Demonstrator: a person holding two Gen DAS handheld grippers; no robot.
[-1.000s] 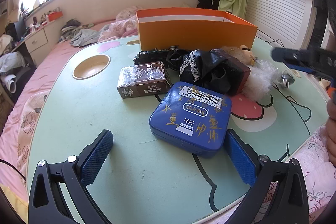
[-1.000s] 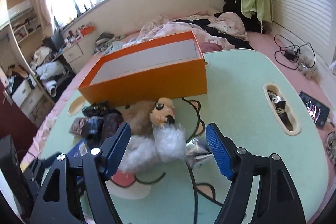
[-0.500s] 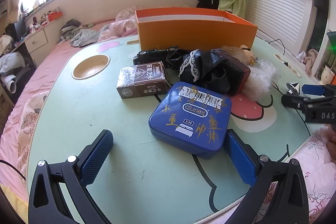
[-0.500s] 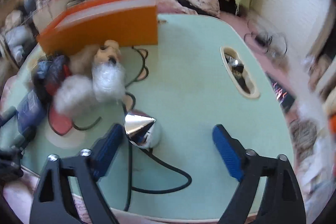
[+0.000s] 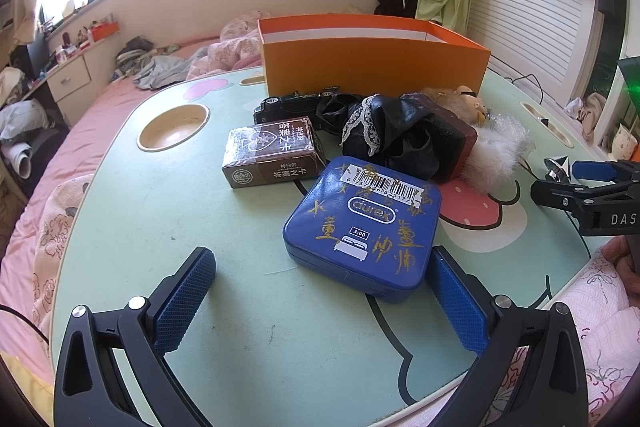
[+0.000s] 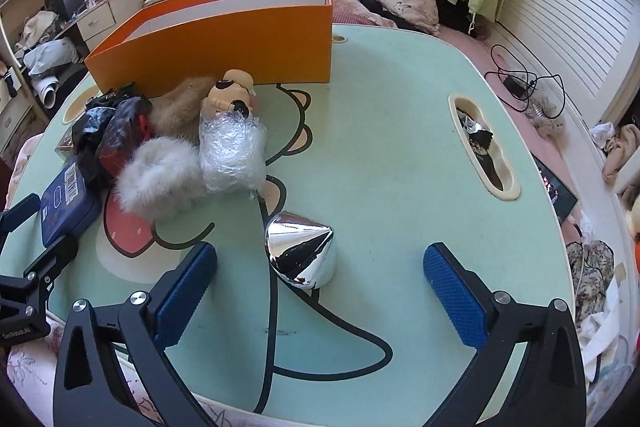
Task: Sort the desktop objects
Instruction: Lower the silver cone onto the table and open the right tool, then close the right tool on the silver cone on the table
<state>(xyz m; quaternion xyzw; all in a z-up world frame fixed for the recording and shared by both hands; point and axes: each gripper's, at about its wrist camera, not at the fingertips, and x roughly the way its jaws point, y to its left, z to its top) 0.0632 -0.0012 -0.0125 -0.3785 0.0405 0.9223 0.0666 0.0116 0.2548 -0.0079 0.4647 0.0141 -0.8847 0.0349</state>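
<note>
An open orange box (image 5: 372, 57) stands at the back of the green table (image 5: 248, 339); it also shows in the right wrist view (image 6: 224, 43). In front of it lie a blue tin (image 5: 362, 227), a brown card box (image 5: 272, 157), black lace cloth (image 5: 384, 131), a black toy car (image 5: 280, 105), a white fluffy toy (image 6: 160, 179), a doll (image 6: 232, 95) and a plastic-wrapped bundle (image 6: 232, 153). A shiny silver cone (image 6: 300, 251) lies between my right gripper's open fingers (image 6: 320, 291). My left gripper (image 5: 320, 303) is open, just before the blue tin.
A round cup recess (image 5: 174, 127) sits at the table's left, an oval slot (image 6: 484, 147) with foil scraps at its right. The table rests on a pink bed with clothes; cables (image 6: 520, 79) lie on the floor by the white blinds.
My right gripper swung right and down from the fluffy toy and doll to the silver cone, which now sits between its fingers. My left gripper has not moved.
</note>
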